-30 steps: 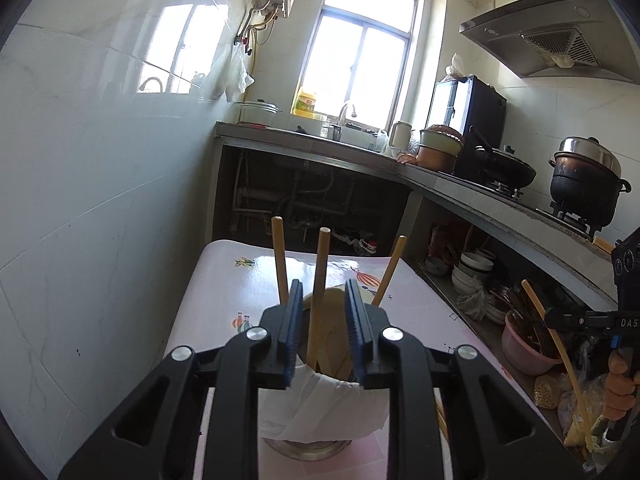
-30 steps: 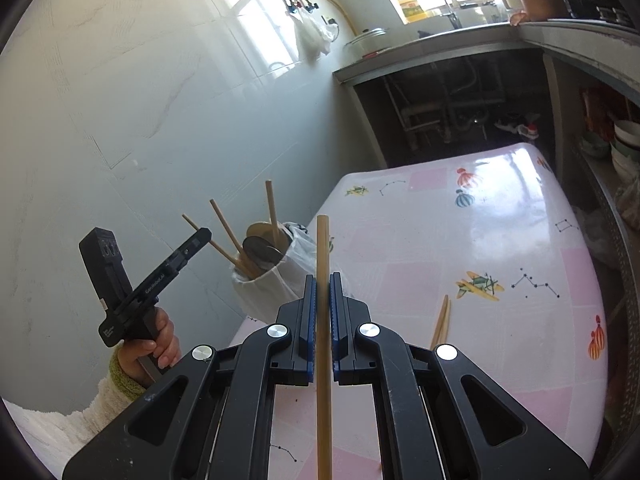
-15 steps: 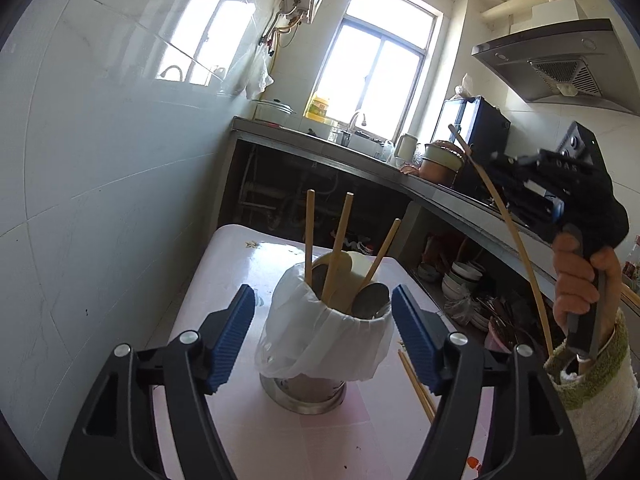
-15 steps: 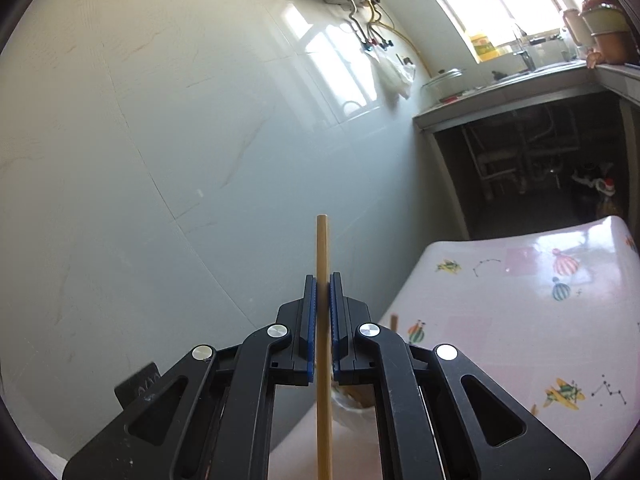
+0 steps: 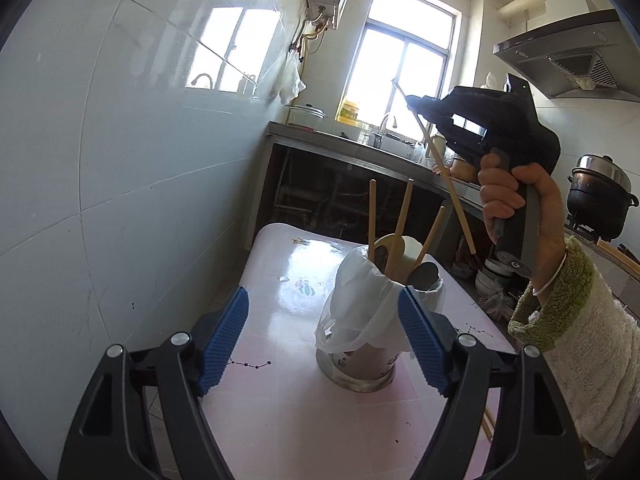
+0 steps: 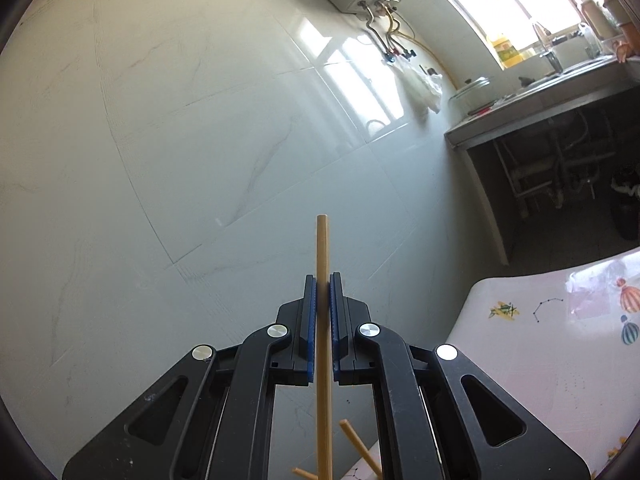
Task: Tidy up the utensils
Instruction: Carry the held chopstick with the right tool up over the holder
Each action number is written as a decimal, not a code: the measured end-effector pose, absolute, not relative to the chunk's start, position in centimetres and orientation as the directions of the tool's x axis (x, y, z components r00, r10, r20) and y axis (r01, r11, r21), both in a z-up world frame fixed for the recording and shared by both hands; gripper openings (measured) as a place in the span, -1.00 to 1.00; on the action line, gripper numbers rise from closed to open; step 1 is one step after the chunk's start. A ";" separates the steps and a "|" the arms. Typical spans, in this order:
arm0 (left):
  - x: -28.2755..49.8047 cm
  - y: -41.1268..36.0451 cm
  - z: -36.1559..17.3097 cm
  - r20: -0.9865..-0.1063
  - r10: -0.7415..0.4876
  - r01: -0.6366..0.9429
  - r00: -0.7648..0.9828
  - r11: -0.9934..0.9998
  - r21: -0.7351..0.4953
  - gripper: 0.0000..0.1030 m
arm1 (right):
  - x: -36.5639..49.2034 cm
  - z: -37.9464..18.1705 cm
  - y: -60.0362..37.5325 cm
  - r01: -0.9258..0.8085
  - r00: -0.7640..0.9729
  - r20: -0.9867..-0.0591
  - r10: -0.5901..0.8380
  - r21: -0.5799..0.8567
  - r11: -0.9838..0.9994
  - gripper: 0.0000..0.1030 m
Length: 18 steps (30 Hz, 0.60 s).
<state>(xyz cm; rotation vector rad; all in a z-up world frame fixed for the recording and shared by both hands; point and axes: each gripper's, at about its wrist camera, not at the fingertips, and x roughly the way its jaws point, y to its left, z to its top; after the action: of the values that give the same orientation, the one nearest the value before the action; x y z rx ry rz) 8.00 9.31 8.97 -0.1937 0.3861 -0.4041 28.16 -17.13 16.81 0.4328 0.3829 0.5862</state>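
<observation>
A metal utensil holder [image 5: 354, 372] lined with a white plastic bag stands on the pink table [image 5: 280, 408]. It holds three chopsticks [image 5: 402, 224], a wooden spoon and a metal spoon. My left gripper [image 5: 322, 296] is open and its jaws are still opening. The holder sits just ahead between the spread blue pads, which do not press on it. A hand holds my right gripper [image 5: 418, 104] up at the right, shut on one chopstick [image 5: 452, 192] that slants down over the holder. In the right wrist view, that gripper [image 6: 322, 280] clamps the upright chopstick [image 6: 322, 248]. The tips of the chopsticks in the holder [image 6: 360, 446] show below it.
A tiled wall [image 5: 120, 200] runs close along the table's left side. Loose chopsticks [image 5: 488, 426] lie on the table at the right, by the sleeve. A counter [image 5: 360, 148] with a sink lies beyond, with a pot [image 5: 600, 204] on the stove at the right.
My left jaws have spread wide from the holder's top and drawn back. The right hand has carried its chopstick up and to the left, from low at the right to above the holder.
</observation>
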 end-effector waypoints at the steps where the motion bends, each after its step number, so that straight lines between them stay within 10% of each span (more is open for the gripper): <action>1: 8.0 9.5 8.8 -0.327 -0.413 0.339 0.850 0.904 -0.260 0.45 | 28.7 16.4 -16.8 -0.436 0.776 -0.232 0.587 0.475 0.765 -0.91; 18: 8.6 11.2 7.5 -0.356 -0.366 0.277 0.860 0.920 -0.277 0.46 | 30.8 12.3 -12.3 -0.409 0.813 -0.372 0.449 0.185 0.894 -0.91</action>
<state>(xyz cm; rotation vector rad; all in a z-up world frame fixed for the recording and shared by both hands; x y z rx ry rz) 8.63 11.23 7.48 -0.2200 0.4151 -0.3404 30.78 -12.33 12.29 0.0979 0.4208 0.4585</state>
